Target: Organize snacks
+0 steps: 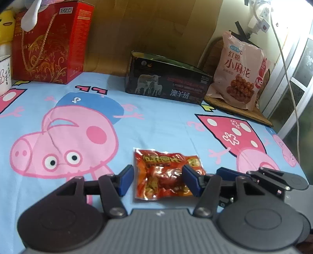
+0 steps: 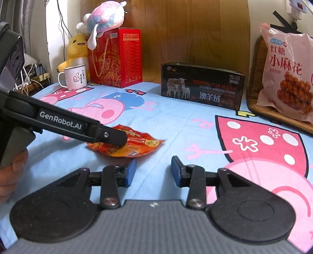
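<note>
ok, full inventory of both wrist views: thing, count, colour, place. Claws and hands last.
snack packet: 1, red-orange, flat on the sheet, centre, between the left claw's open fingers
pink snack bag: 1, pink, leaning upright, back right, on a wooden board
black box: 1, black with sheep picture, back centre
red gift box: 1, red and gold, back left
mug: 1, white, beside the red gift box
plush toys: 2, one pastel atop the gift box, one yellow behind the mug
bed sheet: 1, blue with pink pigs, under everything
left claw: 1, black, blue pads, open
right claw: 1, same, open, nothing between its fingers
hand: 1, on the left claw's handle
</note>
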Action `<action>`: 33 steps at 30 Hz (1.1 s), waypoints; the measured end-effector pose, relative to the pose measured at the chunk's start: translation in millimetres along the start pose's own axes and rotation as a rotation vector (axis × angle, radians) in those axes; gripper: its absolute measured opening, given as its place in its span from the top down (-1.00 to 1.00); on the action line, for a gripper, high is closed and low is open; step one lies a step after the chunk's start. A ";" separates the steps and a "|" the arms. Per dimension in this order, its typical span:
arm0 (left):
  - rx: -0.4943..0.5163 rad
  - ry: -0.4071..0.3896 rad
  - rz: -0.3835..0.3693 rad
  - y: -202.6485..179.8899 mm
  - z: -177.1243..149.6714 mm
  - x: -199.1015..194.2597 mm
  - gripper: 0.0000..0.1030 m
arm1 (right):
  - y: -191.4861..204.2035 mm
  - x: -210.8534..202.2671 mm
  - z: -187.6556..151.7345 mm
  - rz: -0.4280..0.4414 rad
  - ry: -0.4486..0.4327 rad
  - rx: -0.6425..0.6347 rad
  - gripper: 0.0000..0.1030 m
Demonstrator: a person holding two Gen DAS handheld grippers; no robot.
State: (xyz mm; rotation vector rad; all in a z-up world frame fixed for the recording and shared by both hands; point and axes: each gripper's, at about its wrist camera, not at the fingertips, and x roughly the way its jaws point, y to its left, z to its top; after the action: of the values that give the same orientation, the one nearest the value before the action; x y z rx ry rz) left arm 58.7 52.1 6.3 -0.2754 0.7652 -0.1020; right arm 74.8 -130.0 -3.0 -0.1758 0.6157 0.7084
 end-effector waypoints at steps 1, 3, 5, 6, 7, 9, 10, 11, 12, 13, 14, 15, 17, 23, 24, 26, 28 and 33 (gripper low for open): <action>0.002 -0.003 0.007 0.8 0.0 0.1 -0.12 | -0.1 0.2 0.1 0.001 0.000 0.001 0.18; 0.003 -0.009 0.012 2.6 -0.1 0.3 -0.12 | -0.5 0.2 0.3 0.003 0.000 0.004 0.17; 0.004 -0.012 0.013 4.2 0.2 0.3 -0.12 | -0.8 0.2 0.2 0.005 0.000 0.006 0.17; 0.005 -0.014 0.013 4.8 0.2 0.4 -0.13 | -1.4 0.5 0.6 0.006 0.001 0.007 0.17; 0.008 -0.016 0.014 5.2 0.1 0.3 -0.13 | -1.5 0.4 0.6 0.007 0.001 0.009 0.17; 0.010 -0.020 0.015 5.7 0.0 0.7 -0.13 | -2.1 0.0 0.5 0.014 0.000 0.014 0.16; 0.010 -0.020 0.014 6.1 0.0 0.7 -0.13 | -3.0 -0.2 0.5 0.022 0.000 0.019 0.16; 0.009 -0.020 0.013 6.5 0.0 0.7 -0.13 | -3.7 -0.6 0.4 0.030 -0.001 0.025 0.16; 0.008 -0.020 0.012 6.8 0.1 0.7 -0.12 | -3.7 -1.0 0.1 0.031 -0.004 0.029 0.16; 0.008 -0.020 0.012 6.7 0.0 0.7 -0.12 | -3.4 -1.2 0.2 0.034 -0.004 0.032 0.16; 0.008 -0.021 0.011 7.1 0.1 0.7 -0.12 | -3.2 -1.4 0.1 0.036 -0.005 0.033 0.16; 0.008 -0.021 0.009 7.5 0.3 0.8 -0.12 | -2.3 -1.8 -0.2 0.038 -0.005 0.034 0.16; 0.009 -0.022 0.007 7.9 0.5 0.9 -0.12 | -1.4 -2.5 -0.7 0.048 -0.005 0.034 0.16; 0.001 -0.022 -0.005 10.8 1.6 1.2 -0.12 | 3.0 -3.5 -0.9 0.082 -0.004 0.031 0.16; -0.002 -0.021 -0.008 11.5 2.1 1.3 -0.12 | 3.8 -3.5 -0.7 0.084 -0.003 0.030 0.15; -0.007 -0.020 -0.013 12.5 2.7 1.2 -0.12 | 4.1 -3.3 -0.4 0.092 -0.003 0.035 0.15; -0.012 -0.019 -0.018 13.5 3.4 1.5 -0.12 | 3.2 -3.0 -0.2 0.099 -0.003 0.045 0.15; -0.029 -0.013 -0.028 15.6 4.4 1.6 -0.07 | 0.5 -0.4 1.1 0.127 -0.001 0.088 0.15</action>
State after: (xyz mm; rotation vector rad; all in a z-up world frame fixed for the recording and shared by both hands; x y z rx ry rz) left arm 62.8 67.7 3.8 -0.3145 0.7501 -0.1152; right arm 74.8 -129.5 -1.8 -0.0557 0.6600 0.8021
